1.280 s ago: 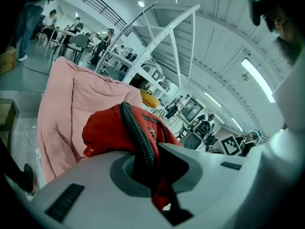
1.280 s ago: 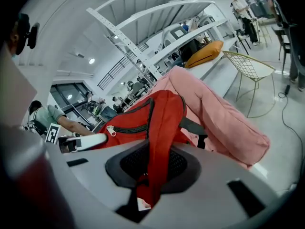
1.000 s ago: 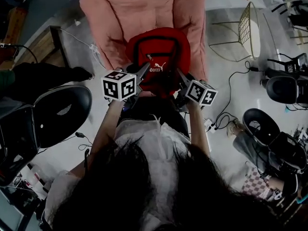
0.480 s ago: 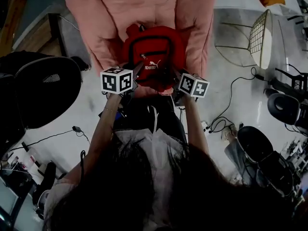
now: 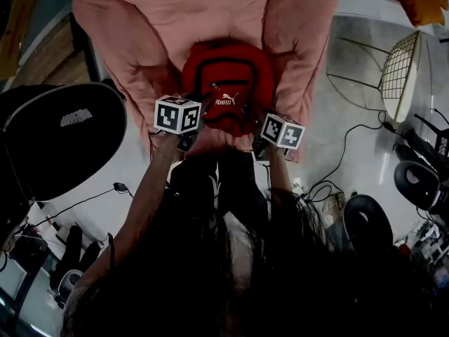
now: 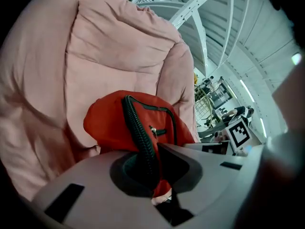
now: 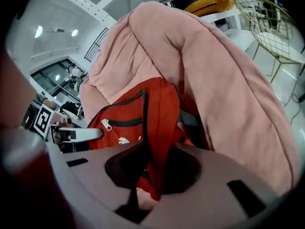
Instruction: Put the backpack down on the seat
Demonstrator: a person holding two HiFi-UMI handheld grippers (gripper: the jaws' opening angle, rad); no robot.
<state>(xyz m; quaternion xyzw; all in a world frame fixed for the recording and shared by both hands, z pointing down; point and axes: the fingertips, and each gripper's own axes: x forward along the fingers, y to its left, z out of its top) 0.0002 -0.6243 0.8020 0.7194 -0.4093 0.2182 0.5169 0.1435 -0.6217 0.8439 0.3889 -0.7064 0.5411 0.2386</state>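
Note:
A red backpack (image 5: 226, 90) with black zips rests on the pink padded seat (image 5: 203, 12) in the head view. My left gripper (image 5: 193, 128) is shut on the backpack's left edge, where a black zip line (image 6: 138, 137) runs into the jaws above red fabric (image 6: 114, 120). My right gripper (image 5: 261, 137) is shut on a fold of red fabric (image 7: 159, 123) at the backpack's right side. The seat's pink cushion (image 6: 109, 46) rises behind the bag, and its right armrest (image 7: 224, 80) stands beside it.
A black office chair (image 5: 59, 135) stands at the left. A wire-frame chair (image 5: 400, 83) stands at the right over a grey floor with cables (image 5: 337, 167). Another black chair (image 5: 368, 223) is at the lower right. The person's arms (image 5: 151, 195) reach forward.
The backpack and both grippers have moved forward and down onto the pink seat. The head has leaned forward, so the seat fills more of the view.

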